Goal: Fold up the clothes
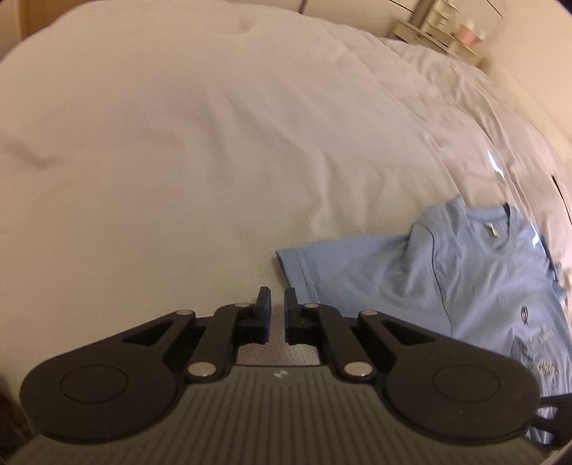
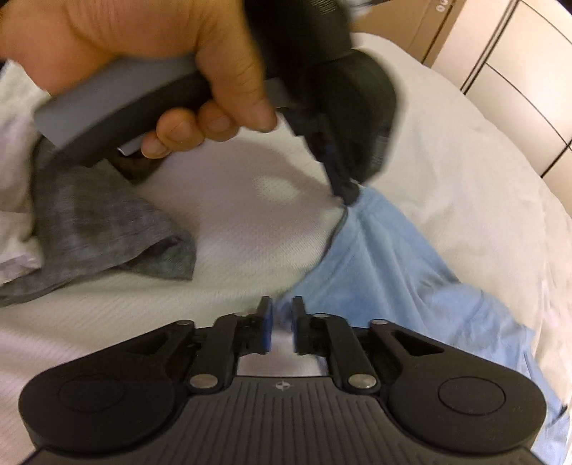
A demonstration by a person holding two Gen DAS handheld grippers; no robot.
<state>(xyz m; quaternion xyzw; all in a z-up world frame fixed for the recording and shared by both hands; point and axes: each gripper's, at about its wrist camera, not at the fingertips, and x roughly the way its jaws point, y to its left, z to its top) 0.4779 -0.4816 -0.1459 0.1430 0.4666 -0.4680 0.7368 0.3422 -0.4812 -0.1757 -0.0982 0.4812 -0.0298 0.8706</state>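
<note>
1. Blue T-shirt (image 1: 475,286) lies on the bed (image 1: 214,143), kept flat for folding.
2. My left gripper (image 1: 277,304): fingers slightly parted, empty beside the sleeve.
3. My right gripper (image 2: 282,322): fingers slightly parted at the shirt's edge; grip uncertain.

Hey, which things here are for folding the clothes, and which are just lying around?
For the job: blue T-shirt, grey garment, left gripper, right gripper, white bed as folding surface.
Lying about: shelf unit, cardboard box, cupboard doors.
</note>
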